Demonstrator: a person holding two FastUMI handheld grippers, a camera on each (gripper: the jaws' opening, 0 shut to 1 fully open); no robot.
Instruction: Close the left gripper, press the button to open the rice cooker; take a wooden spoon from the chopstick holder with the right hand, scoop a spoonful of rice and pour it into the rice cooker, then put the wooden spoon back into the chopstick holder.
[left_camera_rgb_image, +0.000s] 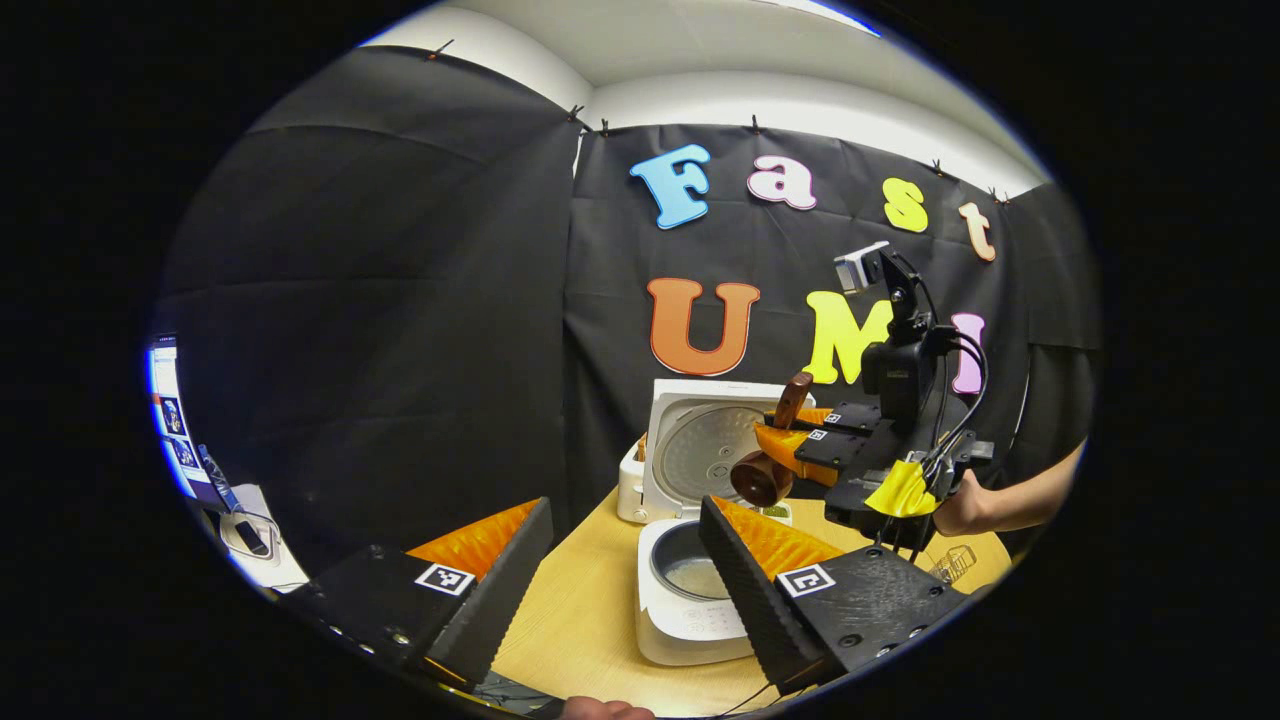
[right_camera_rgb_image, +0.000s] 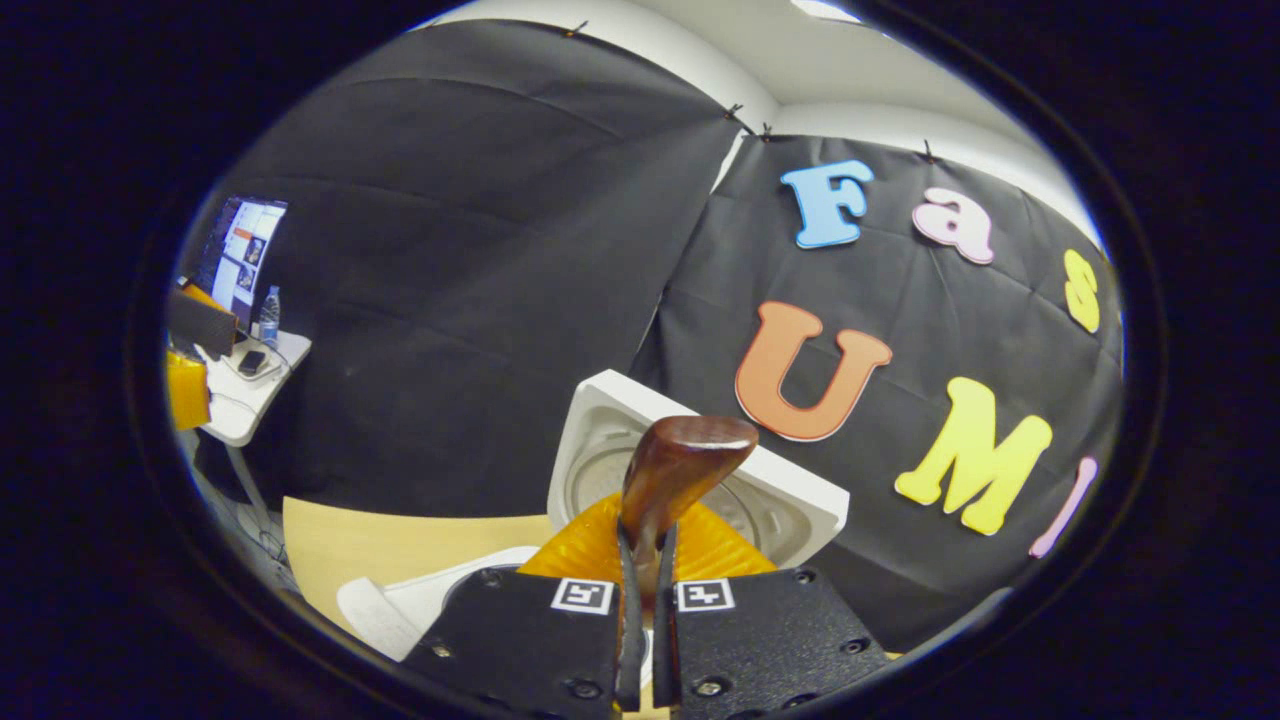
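A: Where's the rice cooker (left_camera_rgb_image: 690, 590)?
B: On the bench (left_camera_rgb_image: 570, 620), lid (left_camera_rgb_image: 705, 450) swung up & standing upright behind the pot. Inner pot (left_camera_rgb_image: 690, 570) uncovered, a pale layer at the bottom, prob. rice.
A: Left claw (left_camera_rgb_image: 625, 560)?
B: Spread wide, nothing between the fingers. Cooker shows thru the gap in the left gripper view.
A: Right claw (right_camera_rgb_image: 640, 620)?
B: Pressed tight on the wooden spoon (right_camera_rgb_image: 680, 470), both fingers pinching the handle. In the right gripper view the bowl end sticks up ahead of the fingertips, w/ the raised lid just behind it.
A: Spoon vs. cooker?
B: From the left gripper view the spoon is held above the open pot, in front of the lid, not touching either. Round bowl end lower, handle angled up. A hand (left_camera_rgb_image: 965, 510) grips the right claw from the right.
A: Chopstick holder?
B: Wire thing at the bench's right edge may be it, can't tell.
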